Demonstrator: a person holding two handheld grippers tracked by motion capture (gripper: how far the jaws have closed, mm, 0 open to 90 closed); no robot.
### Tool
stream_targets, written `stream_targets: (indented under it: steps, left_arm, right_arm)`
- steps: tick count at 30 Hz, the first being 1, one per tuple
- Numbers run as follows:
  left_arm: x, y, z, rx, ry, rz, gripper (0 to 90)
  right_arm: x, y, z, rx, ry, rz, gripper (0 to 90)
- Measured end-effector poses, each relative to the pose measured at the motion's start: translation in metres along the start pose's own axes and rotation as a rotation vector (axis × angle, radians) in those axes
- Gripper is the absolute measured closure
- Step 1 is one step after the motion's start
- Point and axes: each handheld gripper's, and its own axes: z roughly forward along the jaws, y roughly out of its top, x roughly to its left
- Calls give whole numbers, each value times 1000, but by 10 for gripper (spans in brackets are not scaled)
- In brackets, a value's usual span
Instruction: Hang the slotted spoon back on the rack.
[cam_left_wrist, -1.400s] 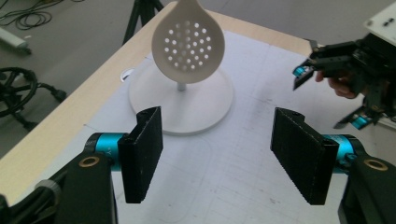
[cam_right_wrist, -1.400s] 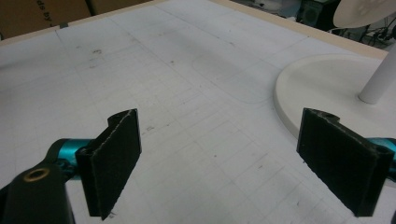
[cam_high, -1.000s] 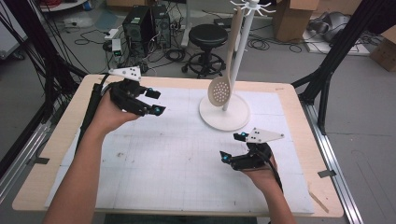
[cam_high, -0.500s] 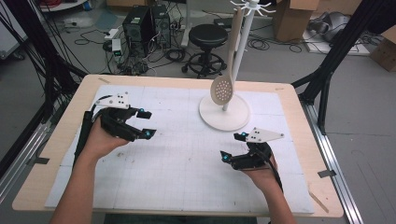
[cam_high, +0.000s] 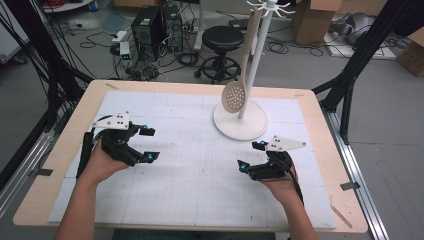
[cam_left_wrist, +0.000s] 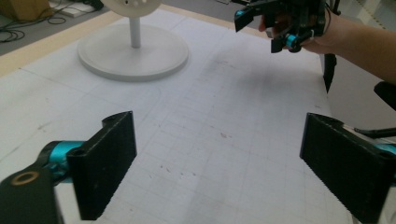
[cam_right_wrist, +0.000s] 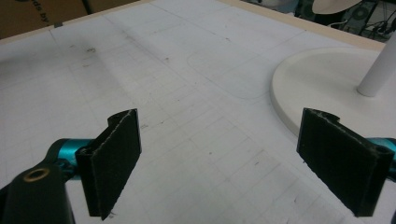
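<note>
Hanging upright from the white stand (cam_high: 240, 120) in the upper middle of the frame, the slotted spoon (cam_high: 235, 96) lies nearer the right gripper (cam_high: 252, 156), jaws apart and empty, than the left gripper (cam_high: 149, 145), whose empty jaws have just been opening.

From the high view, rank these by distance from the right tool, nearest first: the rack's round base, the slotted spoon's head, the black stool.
1. Round base: on the table just beyond the right tool.
2. Slotted spoon head: hanging above the base's left side.
3. Black stool: on the floor past the table's far edge.
</note>
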Motion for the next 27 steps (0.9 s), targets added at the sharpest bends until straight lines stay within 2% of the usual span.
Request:
stream_targets:
  steps: [2,4,7,8,11,12,13,16,22,27]
  left_arm:
    - [1,-3,1,12,-6,0,63]
    - [2,-3,1,3,-10,-4,47]
    - [1,-3,1,-9,8,1,17]
    - [0,-3,-1,-33,-13,3,17]
    - [-2,-6,-5,-62,-22,0,17]
    - [-2,-6,-5,-62,-22,0,17]
    - [-2,-7,-6,-60,0,2,17]
    - [-2,-7,-8,-62,11,0,17]
    - [-1,-8,-9,-62,17,-2,17]
    - [2,-10,-5,-36,20,-4,17]
  right_arm:
    - [-1,-1,1,6,4,4,125]
    - [-2,-1,2,11,1,2,125]
    - [-2,-2,1,11,-2,3,125]
    - [-2,-2,0,10,-1,5,125]
    - [0,-1,0,10,-3,0,125]
    - [0,-1,0,10,-3,0,125]
    - [1,-1,1,14,-4,-3,125]
    - [1,-1,1,13,-5,-7,125]
    - [0,-1,4,18,-1,-2,125]
    - [-3,-4,5,27,-3,5,125]
